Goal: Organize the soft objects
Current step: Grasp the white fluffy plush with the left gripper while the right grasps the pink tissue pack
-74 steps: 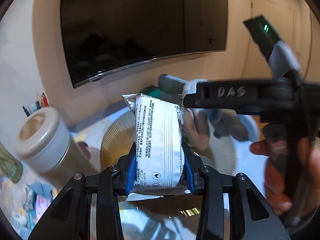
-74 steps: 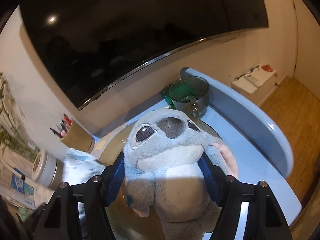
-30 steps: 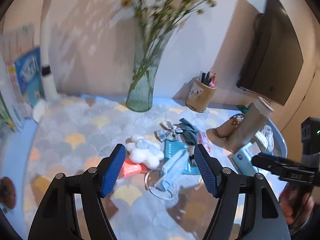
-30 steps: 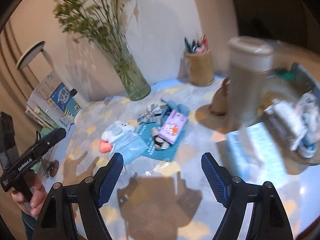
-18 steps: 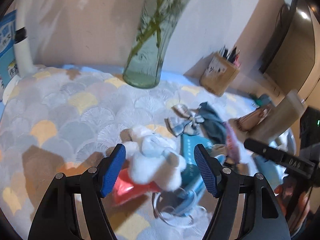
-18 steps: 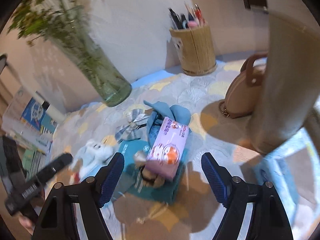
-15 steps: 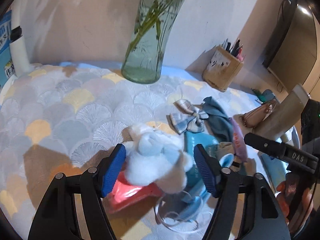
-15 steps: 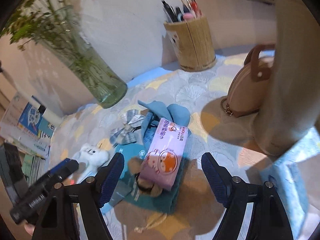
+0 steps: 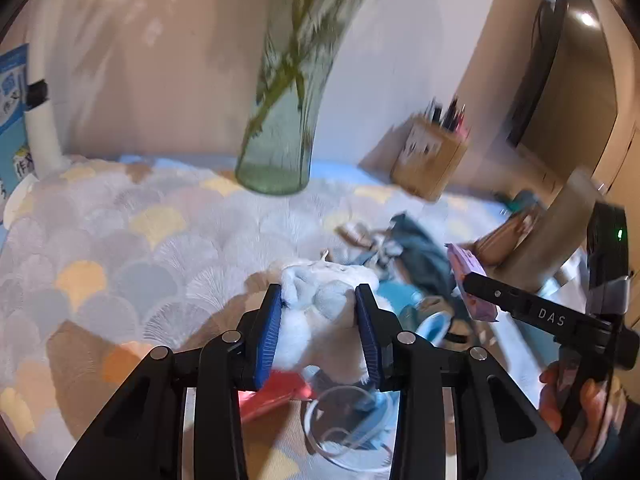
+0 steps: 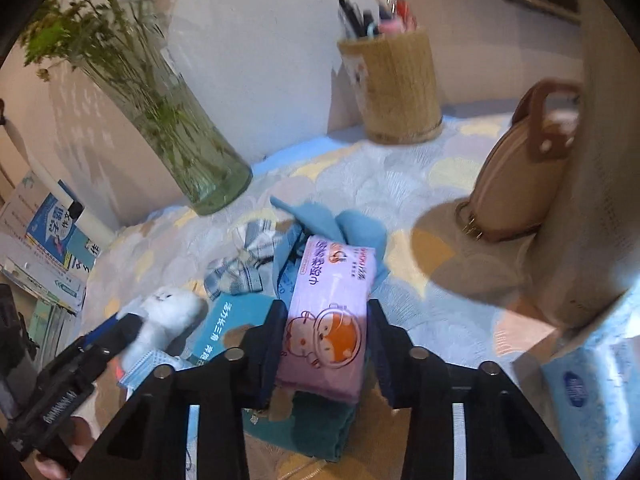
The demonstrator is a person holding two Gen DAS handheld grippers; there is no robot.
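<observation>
The left gripper (image 9: 318,322) has just been closing its jaws, and they now pinch the white plush toy (image 9: 320,304), which sits low over the worktop (image 9: 132,248) on top of a red packet (image 9: 276,394) and a blue face mask (image 9: 372,404). The right gripper (image 10: 326,344) has likewise just been closing, and its jaws squeeze the pink tissue pack (image 10: 332,312), which lies on a dark teal folded cloth (image 10: 320,428). Judging from this, two pickups are only starting and most of the sorting is left: the loose heap between the grippers is not yet cleared. Counted there: one plush, one pink pack, one red packet, one mask, one plaid bow (image 10: 240,268), one blue cloth (image 10: 348,224), one teal packet (image 10: 228,328). Farther out stand one glass vase (image 10: 200,168), one pen holder (image 10: 396,88), one tan handbag (image 10: 516,176) and one tall beige container (image 10: 600,160); one pale blue tissue pack (image 10: 588,392) lies at the right edge.
</observation>
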